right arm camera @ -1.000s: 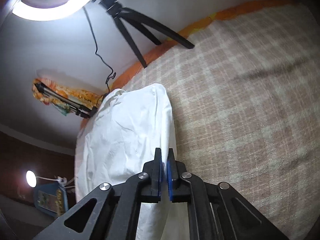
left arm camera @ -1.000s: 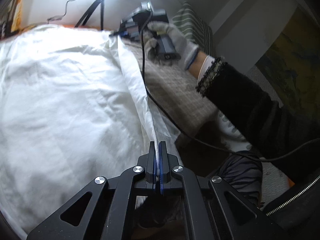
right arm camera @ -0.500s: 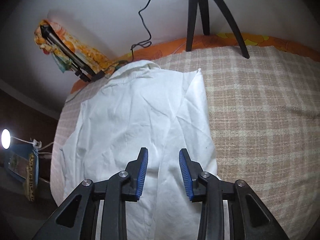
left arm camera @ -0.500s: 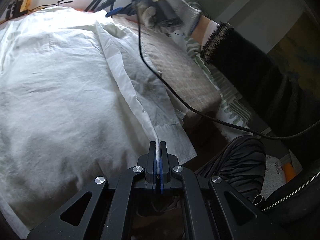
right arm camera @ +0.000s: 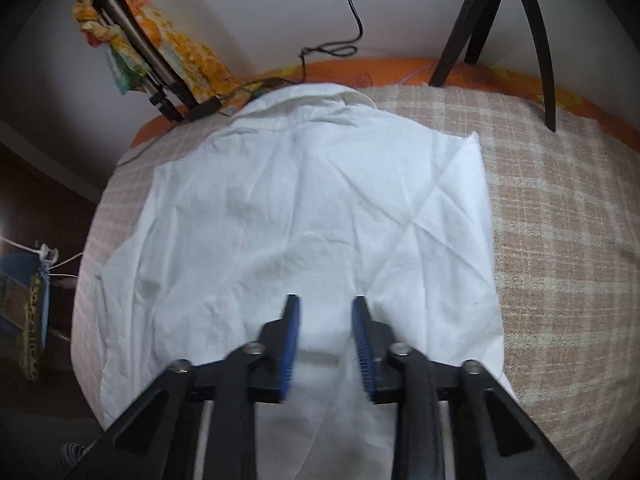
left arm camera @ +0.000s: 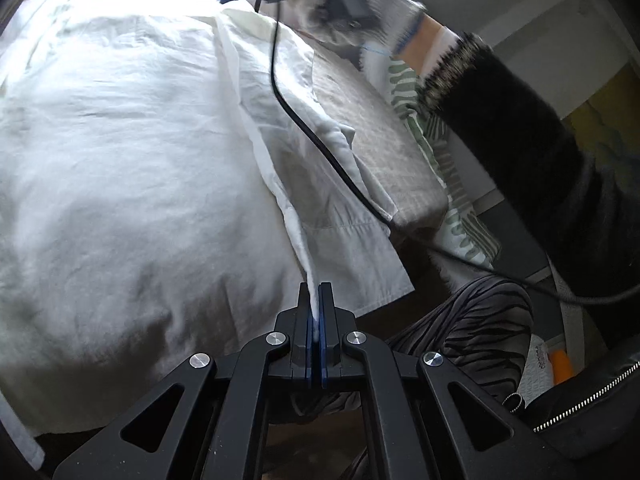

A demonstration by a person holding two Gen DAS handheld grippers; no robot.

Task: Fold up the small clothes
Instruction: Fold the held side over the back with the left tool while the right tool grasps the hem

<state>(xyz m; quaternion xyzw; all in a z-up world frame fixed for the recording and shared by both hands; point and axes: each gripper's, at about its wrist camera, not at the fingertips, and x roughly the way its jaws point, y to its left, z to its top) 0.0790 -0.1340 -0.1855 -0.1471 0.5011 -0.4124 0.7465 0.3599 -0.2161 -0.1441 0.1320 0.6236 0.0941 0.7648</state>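
Observation:
A white shirt [left arm camera: 140, 140] lies spread on the checked bed cover [left arm camera: 372, 120], collar at the far end [right arm camera: 320, 96]. My left gripper [left arm camera: 314, 292] is shut on a folded edge of the shirt at the near side; the pinched strip of cloth runs up and away from the jaws. In the right wrist view the shirt [right arm camera: 312, 208] lies flat and creased below my right gripper [right arm camera: 326, 308], whose jaws are opening with nothing gripped between the blue pads. A gloved hand [left arm camera: 320, 8] holds that right gripper over the far end of the shirt.
A black cable [left arm camera: 304, 128] trails from the right gripper across the shirt's side. A black tripod [right arm camera: 500, 20] stands at the far edge of the bed cover [right arm camera: 560, 240]. An orange patterned cloth [right arm camera: 168, 40] hangs at the wall. A black sleeve [left arm camera: 540, 152] crosses the right.
My right gripper let go of the shirt's edge, opened, and swung over the middle of the shirt. My left gripper sank a little, still pinching the edge; the folded flap now lies flatter.

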